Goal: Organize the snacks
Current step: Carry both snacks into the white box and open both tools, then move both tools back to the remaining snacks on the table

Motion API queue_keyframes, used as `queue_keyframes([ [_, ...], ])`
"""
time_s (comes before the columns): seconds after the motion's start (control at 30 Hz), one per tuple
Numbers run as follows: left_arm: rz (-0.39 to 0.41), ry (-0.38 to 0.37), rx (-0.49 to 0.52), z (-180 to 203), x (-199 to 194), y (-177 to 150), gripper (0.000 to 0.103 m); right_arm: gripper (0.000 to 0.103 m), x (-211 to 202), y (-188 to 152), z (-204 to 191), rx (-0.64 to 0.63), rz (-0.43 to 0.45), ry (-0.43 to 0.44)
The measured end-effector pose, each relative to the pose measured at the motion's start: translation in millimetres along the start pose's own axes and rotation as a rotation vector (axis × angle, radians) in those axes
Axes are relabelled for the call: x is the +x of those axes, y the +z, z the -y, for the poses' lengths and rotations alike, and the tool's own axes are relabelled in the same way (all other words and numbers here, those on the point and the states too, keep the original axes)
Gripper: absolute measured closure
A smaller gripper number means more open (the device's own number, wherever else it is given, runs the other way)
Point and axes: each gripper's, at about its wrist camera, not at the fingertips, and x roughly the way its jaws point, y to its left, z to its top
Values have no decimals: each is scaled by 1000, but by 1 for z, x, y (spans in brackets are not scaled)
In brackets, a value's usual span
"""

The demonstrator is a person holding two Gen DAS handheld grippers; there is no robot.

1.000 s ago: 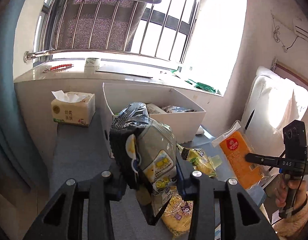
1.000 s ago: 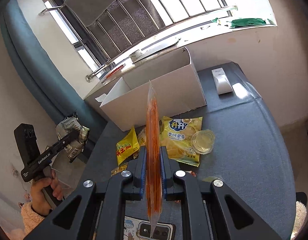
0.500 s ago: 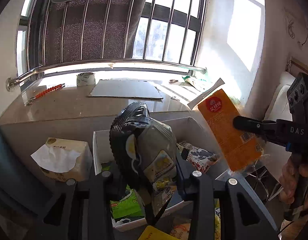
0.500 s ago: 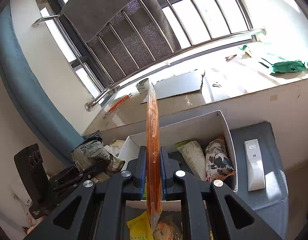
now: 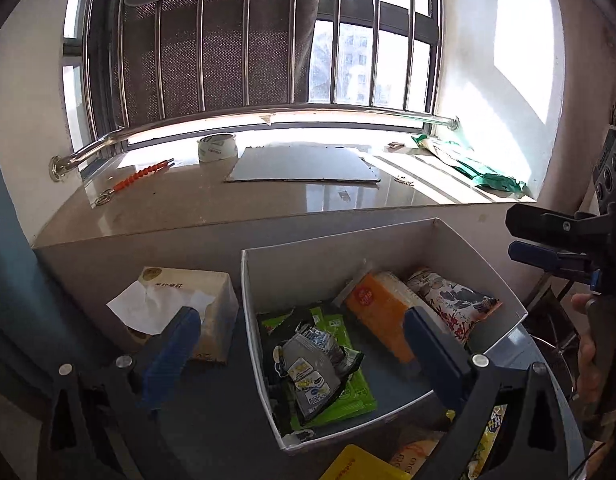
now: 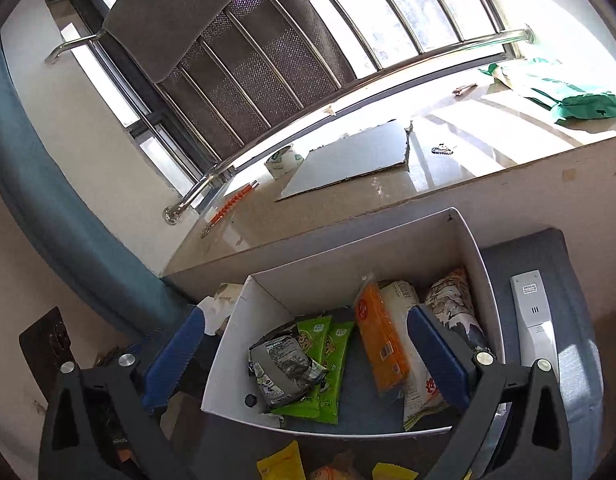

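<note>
The grey snack bag [image 5: 314,372] lies on green packets [image 5: 350,392] inside the white box [image 5: 460,240], with the orange packet [image 5: 382,312] at its 2 o'clock; both the left claw [image 5: 304,344] and right claw [image 6: 304,344] hover above, jaws apart and empty

I see a crumpled grey packet [image 5: 312,372] lying on green packets [image 5: 350,392] in the white box [image 5: 252,320]; an orange packet [image 5: 382,312] leans beside them.

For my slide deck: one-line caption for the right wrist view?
Open right tongs above the white box holding grey, green and orange snack packs.
</note>
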Motion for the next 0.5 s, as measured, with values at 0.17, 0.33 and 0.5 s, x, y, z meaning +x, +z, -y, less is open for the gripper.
queue_keyframes([
  [0.17, 56, -12, 36, 11, -33, -3, 0, 0, -33, -11, -5, -29, 39, 9],
  [0.33, 93, -78, 58, 27, -73, -36, 0, 0, -81, -48, -7, -108, 75, 12],
  [0.5, 120, -132, 8, 33, -110, -86, 0, 0, -128, -107, -1, -135, 102, 10],
])
